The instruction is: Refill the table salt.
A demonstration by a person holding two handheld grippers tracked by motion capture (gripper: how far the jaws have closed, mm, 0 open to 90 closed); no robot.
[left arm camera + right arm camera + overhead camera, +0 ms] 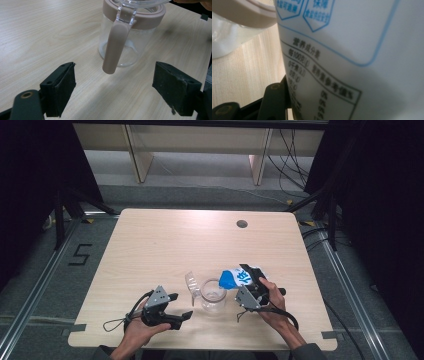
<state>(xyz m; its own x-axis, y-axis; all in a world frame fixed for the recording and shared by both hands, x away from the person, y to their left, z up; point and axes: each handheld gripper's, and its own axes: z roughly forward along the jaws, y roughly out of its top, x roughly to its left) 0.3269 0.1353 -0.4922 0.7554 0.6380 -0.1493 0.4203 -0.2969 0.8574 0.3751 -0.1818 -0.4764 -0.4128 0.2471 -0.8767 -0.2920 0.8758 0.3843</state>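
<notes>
A clear glass jar [213, 296] stands near the table's front middle, its clear lid [192, 284] flipped open to the left. In the left gripper view the jar [125, 35] has a dusty-pink rim, and a pink latch [115, 47] hangs down its side. My left gripper [181, 305] rests left of the jar, open, with the latch between and beyond its pads [62, 87]. My right gripper [251, 279] is shut on a white and blue pouch [239, 277], tilted with its top over the jar's right rim. In the right gripper view the printed pouch [352, 50] presses against one pad [275, 100]; the other is hidden.
The light wood table [150, 245] has a round cable hole [242, 224] at the back right. The person's hands come in over the front edge. Wooden furniture legs [140, 160] and cables stand on the floor beyond the table.
</notes>
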